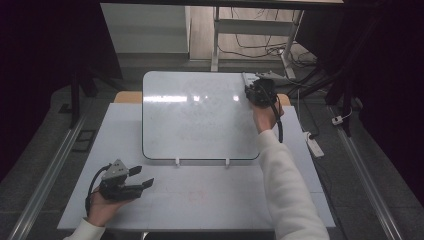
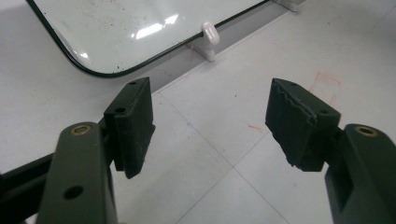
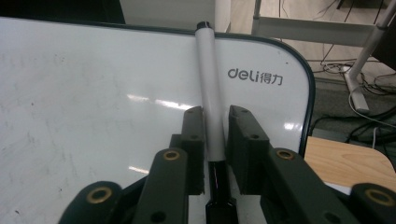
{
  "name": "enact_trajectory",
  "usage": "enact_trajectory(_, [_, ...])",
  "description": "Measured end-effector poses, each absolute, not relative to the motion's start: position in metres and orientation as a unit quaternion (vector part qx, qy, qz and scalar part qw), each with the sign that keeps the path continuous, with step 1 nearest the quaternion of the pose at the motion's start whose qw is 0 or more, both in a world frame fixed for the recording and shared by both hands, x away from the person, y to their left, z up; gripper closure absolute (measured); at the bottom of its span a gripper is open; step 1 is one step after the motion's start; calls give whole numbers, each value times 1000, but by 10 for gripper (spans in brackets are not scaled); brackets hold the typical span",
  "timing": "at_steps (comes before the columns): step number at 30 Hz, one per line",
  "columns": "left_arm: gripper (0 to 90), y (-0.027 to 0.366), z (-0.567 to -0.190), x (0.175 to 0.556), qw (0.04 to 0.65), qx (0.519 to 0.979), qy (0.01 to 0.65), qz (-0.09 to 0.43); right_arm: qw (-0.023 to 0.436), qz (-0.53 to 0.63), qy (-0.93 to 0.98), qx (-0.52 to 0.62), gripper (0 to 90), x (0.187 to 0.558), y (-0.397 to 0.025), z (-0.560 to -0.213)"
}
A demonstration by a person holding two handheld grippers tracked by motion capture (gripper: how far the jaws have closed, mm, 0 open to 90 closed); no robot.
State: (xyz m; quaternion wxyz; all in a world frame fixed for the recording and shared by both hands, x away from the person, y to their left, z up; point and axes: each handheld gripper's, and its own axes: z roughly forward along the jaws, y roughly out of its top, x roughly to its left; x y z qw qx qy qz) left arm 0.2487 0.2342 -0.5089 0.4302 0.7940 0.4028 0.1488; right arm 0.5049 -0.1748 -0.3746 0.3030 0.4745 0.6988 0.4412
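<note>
Marker (image 3: 208, 88) between right gripper (image 3: 215, 112) fingers.

The high view is dim, with black surroundings at both sides; overhead light falls on the tabletop (image 1: 200, 195) and leaves a bright streak of glare across the whiteboard (image 1: 200, 115). Similar glare patches show in both gripper views. Shadows look soft. The close jaws seem slightly out of focus, and the faint marks on the whiteboard are too blurred to read.
</note>
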Motion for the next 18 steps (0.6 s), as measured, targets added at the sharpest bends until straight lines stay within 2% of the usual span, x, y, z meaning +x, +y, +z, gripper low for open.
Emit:
enact_trajectory(3, [332, 235, -509, 249, 430, 793, 404, 149, 308, 449, 694, 471, 657, 502, -178, -373])
enact_trajectory(9, [332, 236, -509, 249, 432, 792, 405, 149, 303, 485, 697, 433, 575, 486, -189, -370])
enact_trajectory(18, [330, 236, -509, 250, 431, 791, 407, 148, 286, 519, 715, 371, 519, 445, -215, -376])
